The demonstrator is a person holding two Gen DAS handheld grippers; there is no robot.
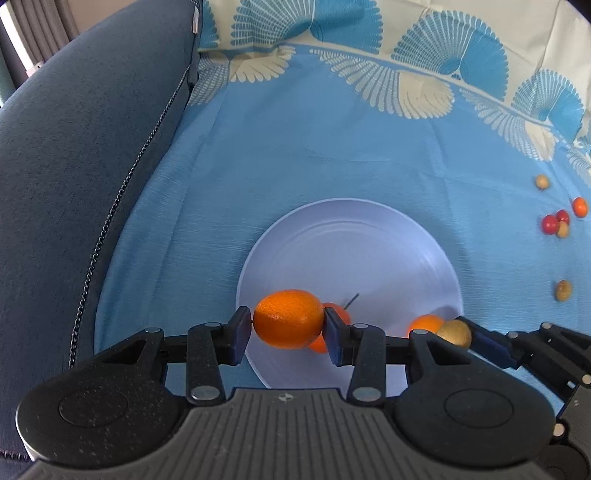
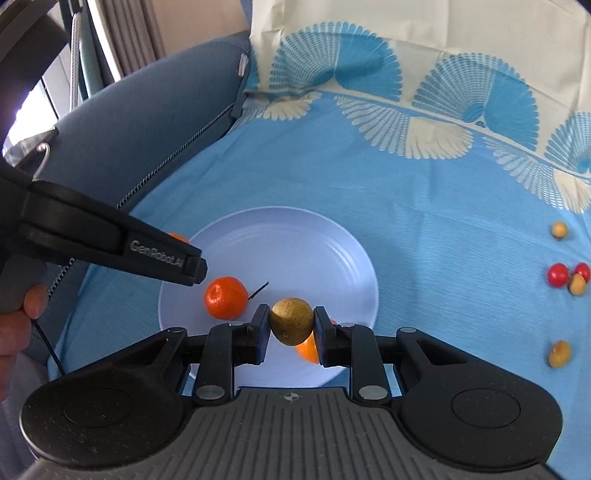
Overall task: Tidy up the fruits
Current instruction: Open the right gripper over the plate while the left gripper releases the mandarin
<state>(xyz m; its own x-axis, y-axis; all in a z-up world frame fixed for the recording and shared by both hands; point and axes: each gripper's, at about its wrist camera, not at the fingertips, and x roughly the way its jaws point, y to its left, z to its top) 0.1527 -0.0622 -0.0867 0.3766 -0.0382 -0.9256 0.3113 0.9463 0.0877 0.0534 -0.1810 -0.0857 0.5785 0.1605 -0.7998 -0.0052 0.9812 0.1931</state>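
Left gripper (image 1: 289,320) clamped an orange (image 1: 289,319); right gripper (image 2: 291,322) pinched a brown fruit (image 2: 291,320), both above the plate (image 2: 295,236).

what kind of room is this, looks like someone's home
Probably a living room at home: a blue upholstered sofa arm beside a surface under a fan-patterned cloth, curtains by a bright window, and a plate of fruit.

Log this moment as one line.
left gripper: jaws shut on oval orange kumquat | right gripper: jaws shut on round tan longan | both above pale blue round plate
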